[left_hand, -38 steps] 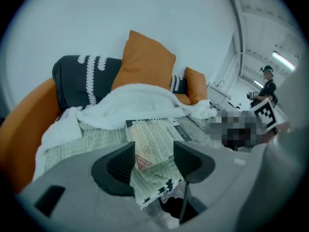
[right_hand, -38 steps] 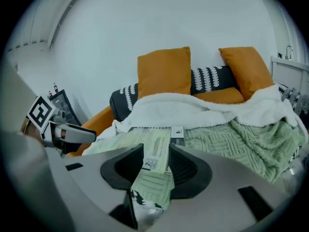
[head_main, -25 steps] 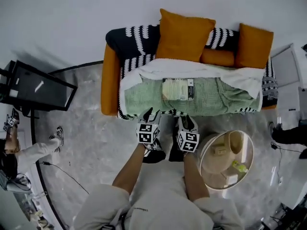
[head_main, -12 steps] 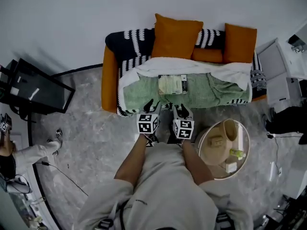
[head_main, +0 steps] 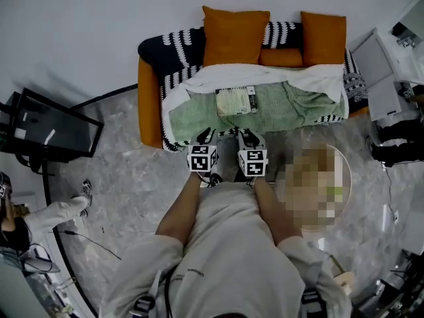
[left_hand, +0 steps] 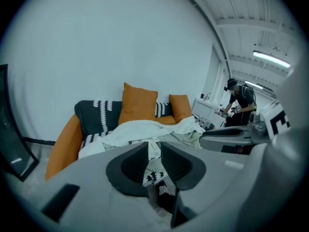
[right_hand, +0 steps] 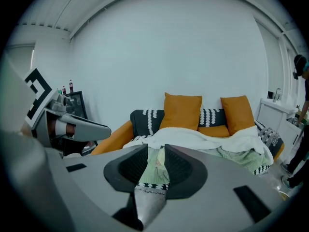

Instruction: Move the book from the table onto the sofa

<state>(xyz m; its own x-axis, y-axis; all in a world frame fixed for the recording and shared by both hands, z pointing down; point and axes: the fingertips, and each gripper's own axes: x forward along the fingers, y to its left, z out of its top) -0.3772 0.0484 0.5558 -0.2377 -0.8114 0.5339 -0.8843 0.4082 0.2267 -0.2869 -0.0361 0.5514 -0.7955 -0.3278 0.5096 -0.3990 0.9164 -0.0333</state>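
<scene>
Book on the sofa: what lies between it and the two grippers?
In the head view, only the green blanket lies between the book and the left gripper and right gripper. Their jaws have just been closing on nothing.

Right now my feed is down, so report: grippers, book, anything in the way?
Left gripper, right gripper: empty, jaws apart though just narrowing. Book lies flat on the green blanket over the sofa. Nothing blocking.

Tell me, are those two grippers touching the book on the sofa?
Apart. The head view shows green blanket between the book and the left gripper and right gripper; their jaws have just been closing on nothing.
</scene>
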